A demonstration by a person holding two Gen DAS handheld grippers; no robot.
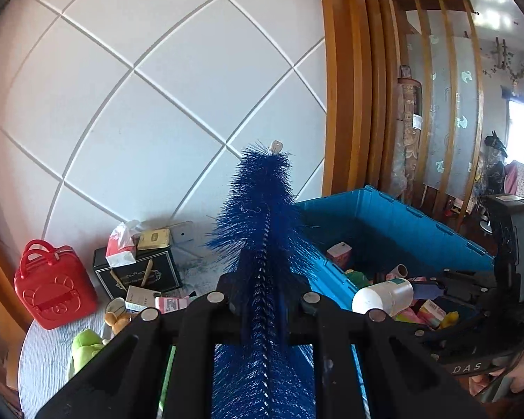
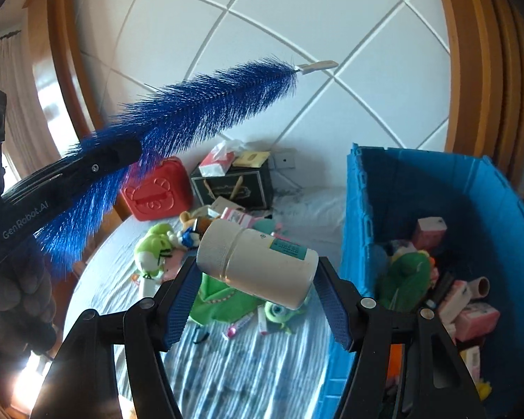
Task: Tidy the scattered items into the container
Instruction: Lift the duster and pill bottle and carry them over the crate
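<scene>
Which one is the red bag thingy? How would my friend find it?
Start at the big blue bin, then look across the striped bed cover to the far left edge by the white wall. The red bag sits there, just left of a black gift box. It is the only shiny red plastic thing, with two loop handles and a bear face pressed into it.

blue bristle brush, white bottle, blue crate
</scene>
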